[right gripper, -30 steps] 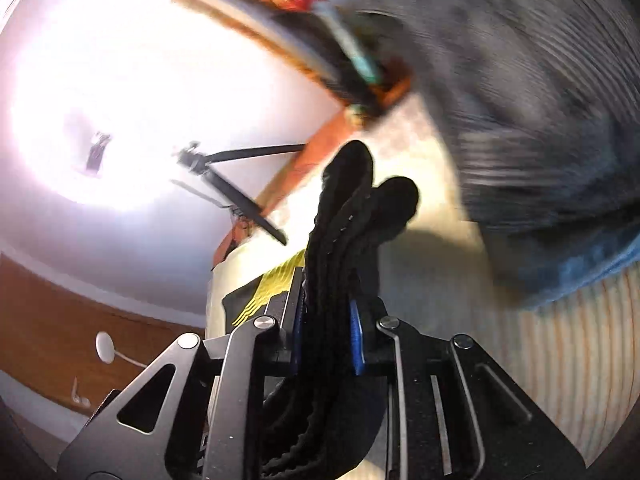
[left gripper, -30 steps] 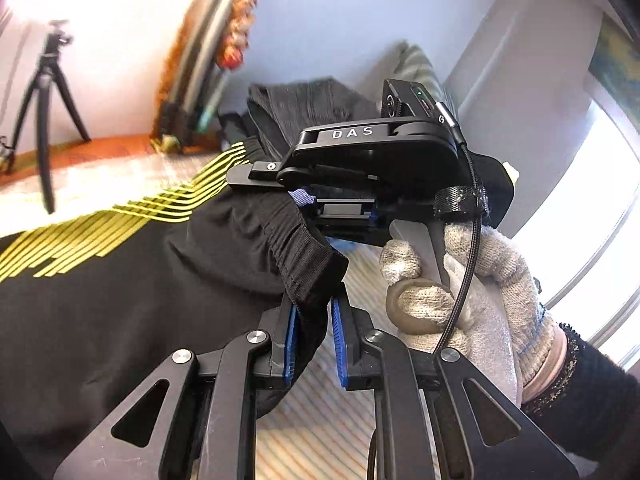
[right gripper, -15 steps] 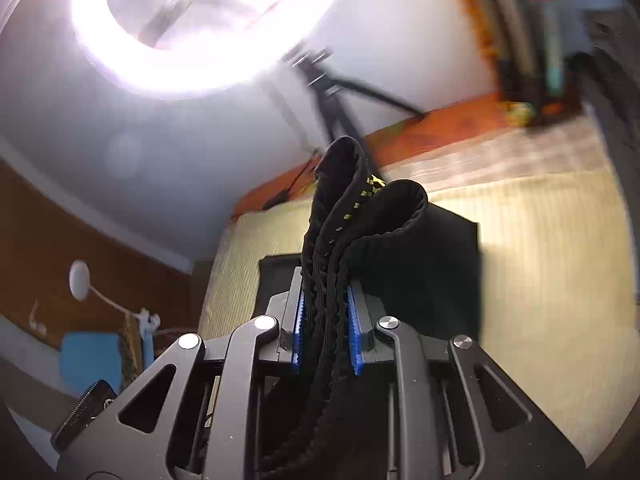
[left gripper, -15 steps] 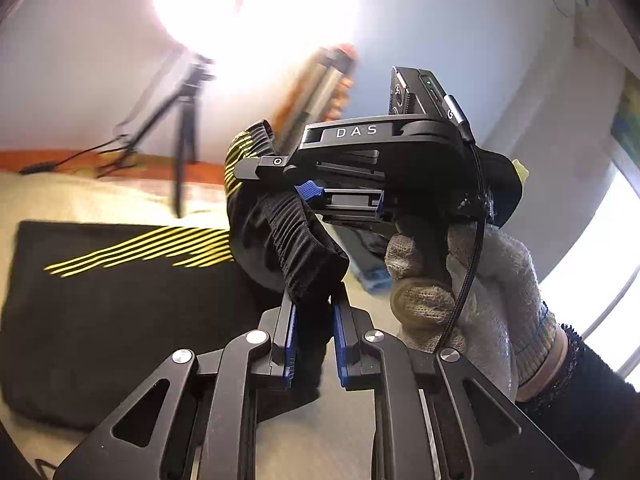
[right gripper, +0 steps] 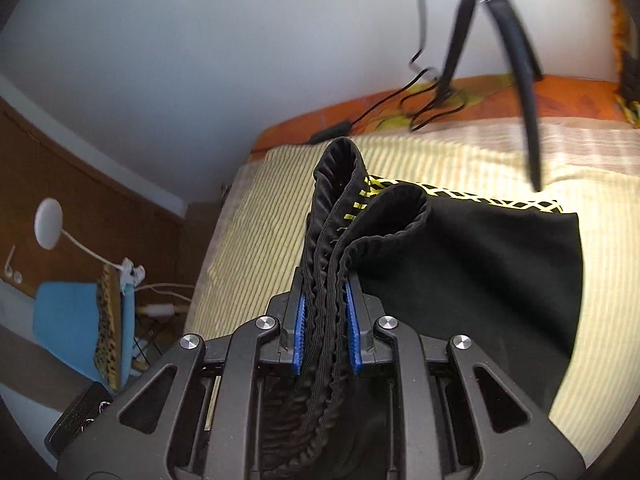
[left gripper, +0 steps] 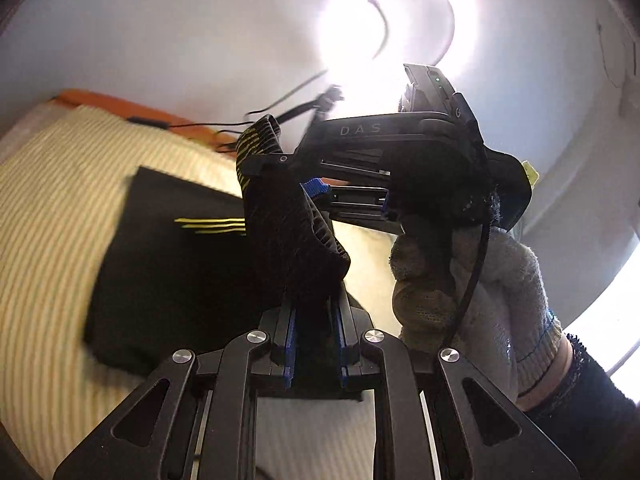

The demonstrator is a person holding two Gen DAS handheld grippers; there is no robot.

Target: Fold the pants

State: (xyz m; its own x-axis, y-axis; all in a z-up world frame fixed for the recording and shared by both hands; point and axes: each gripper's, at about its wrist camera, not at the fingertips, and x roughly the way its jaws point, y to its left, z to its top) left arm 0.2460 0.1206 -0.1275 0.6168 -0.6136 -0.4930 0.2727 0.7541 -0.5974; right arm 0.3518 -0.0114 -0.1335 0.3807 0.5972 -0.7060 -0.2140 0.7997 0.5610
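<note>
The black pants (left gripper: pixel 172 264) with yellow stripes lie partly on the striped bed, one end lifted. My left gripper (left gripper: pixel 314 336) is shut on the ribbed elastic waistband (left gripper: pixel 296 240), held above the bed. My right gripper (right gripper: pixel 325 328) is shut on the same waistband (right gripper: pixel 340 216) a little further along; it also shows in the left wrist view (left gripper: pixel 312 188), held by a gloved hand (left gripper: pixel 472 280). The rest of the pants (right gripper: pixel 480 280) hangs down to the bed (right gripper: pixel 260 208).
A tripod (right gripper: pixel 496 32) with cables stands on the orange cover (right gripper: pixel 400 108) at the bed's far edge. A bright ring light (left gripper: pixel 400 28) glares on the wall. A blue chair (right gripper: pixel 76 320) and a white lamp (right gripper: pixel 48 224) stand left of the bed.
Both grippers have swung and risen with the waistband, carrying it over towards the other end of the pants. The pile of dark clothes has left view.
</note>
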